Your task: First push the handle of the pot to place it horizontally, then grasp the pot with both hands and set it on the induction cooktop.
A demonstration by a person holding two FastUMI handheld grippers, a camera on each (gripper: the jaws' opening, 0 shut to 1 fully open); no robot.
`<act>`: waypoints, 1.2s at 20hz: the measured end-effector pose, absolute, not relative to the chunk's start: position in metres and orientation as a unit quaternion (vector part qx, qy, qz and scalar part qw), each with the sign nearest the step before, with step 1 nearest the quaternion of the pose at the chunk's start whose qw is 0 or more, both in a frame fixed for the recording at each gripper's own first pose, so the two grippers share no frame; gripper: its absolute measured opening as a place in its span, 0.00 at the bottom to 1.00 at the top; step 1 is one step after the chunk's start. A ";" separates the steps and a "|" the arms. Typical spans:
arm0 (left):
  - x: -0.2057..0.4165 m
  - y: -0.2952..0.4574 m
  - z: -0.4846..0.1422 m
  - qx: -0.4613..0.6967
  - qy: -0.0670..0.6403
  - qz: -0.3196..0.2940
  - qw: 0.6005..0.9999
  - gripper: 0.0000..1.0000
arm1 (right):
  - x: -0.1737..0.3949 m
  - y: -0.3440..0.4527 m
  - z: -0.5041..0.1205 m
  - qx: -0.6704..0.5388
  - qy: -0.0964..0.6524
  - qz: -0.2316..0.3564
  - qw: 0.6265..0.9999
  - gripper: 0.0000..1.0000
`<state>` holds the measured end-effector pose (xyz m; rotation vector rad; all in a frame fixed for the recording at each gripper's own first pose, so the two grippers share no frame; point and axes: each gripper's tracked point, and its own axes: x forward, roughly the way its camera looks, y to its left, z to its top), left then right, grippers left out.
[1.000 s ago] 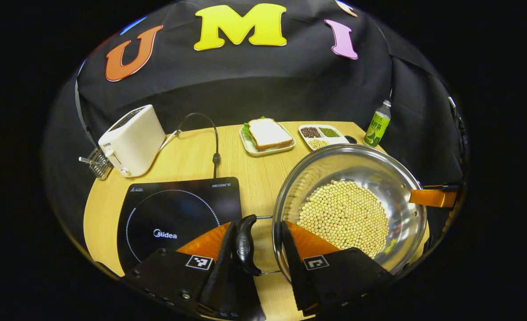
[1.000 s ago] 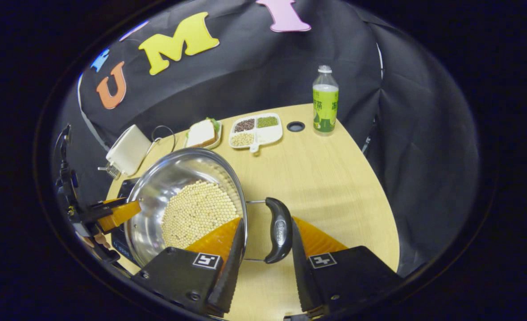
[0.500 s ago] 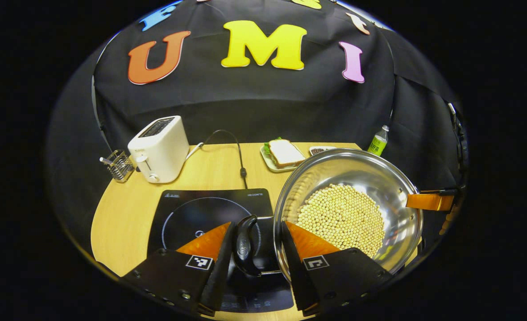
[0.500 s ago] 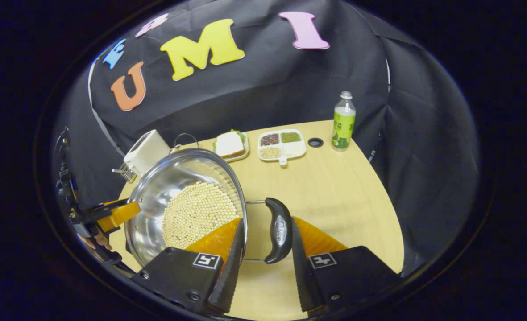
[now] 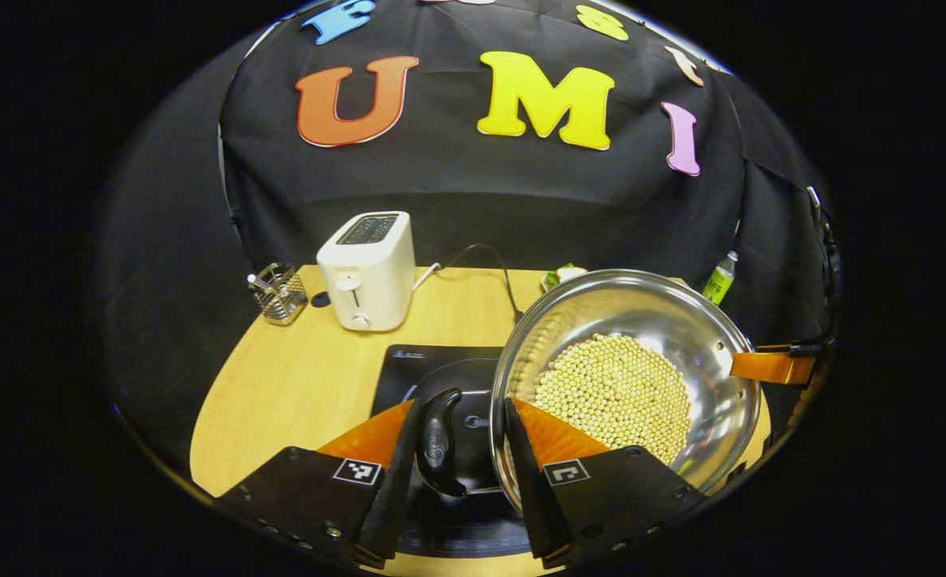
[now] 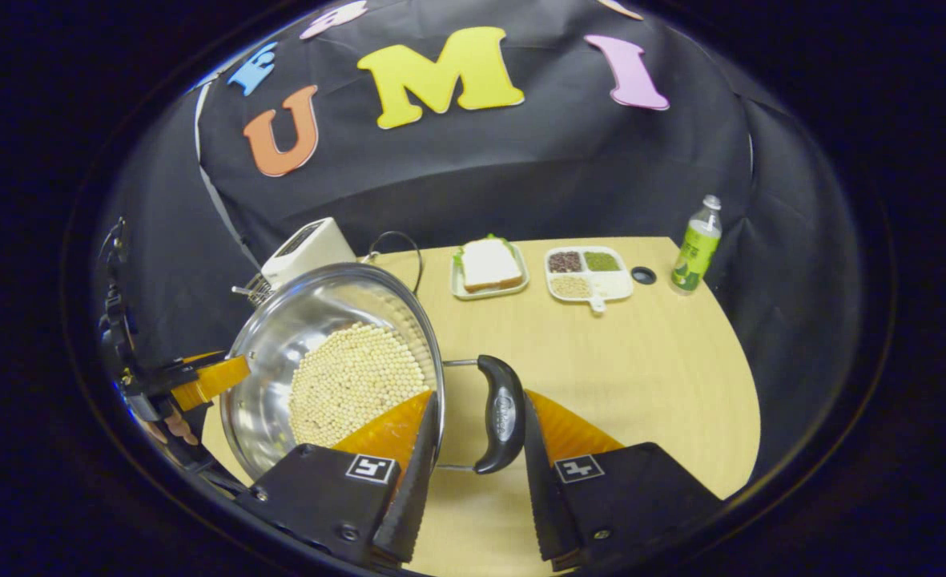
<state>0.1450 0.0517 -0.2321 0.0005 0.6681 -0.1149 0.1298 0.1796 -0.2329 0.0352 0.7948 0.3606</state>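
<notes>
One pot (image 5: 713, 320), two grippers (image 5: 456, 449)

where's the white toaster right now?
In the left gripper view, the white toaster stands at the table's far edge, left of the steel pot of beans, beside a small wire basket and behind the black induction cooktop.

Even overhead light falls on the wooden table (image 6: 601, 353), bright against the dark booth cloth — shadows beneath objects are soft and short. The steel pot (image 5: 681, 320) throws pale reflections along its inner wall, without harsh glare. Both views bend strongly toward their edges — the table's rim curves. Focus is sharp near and far, with no motion blur.
</notes>
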 end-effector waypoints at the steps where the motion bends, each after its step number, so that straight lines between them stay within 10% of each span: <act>1: 0.147 0.061 -0.233 -0.005 0.328 -0.050 0.943 0.59 | 0.133 0.191 -0.235 0.018 0.386 0.180 0.904 0.57; 24: 0.185 0.143 -0.295 -0.032 0.350 -0.015 0.936 0.59 | 0.161 0.291 -0.294 0.031 0.398 0.186 0.898 0.58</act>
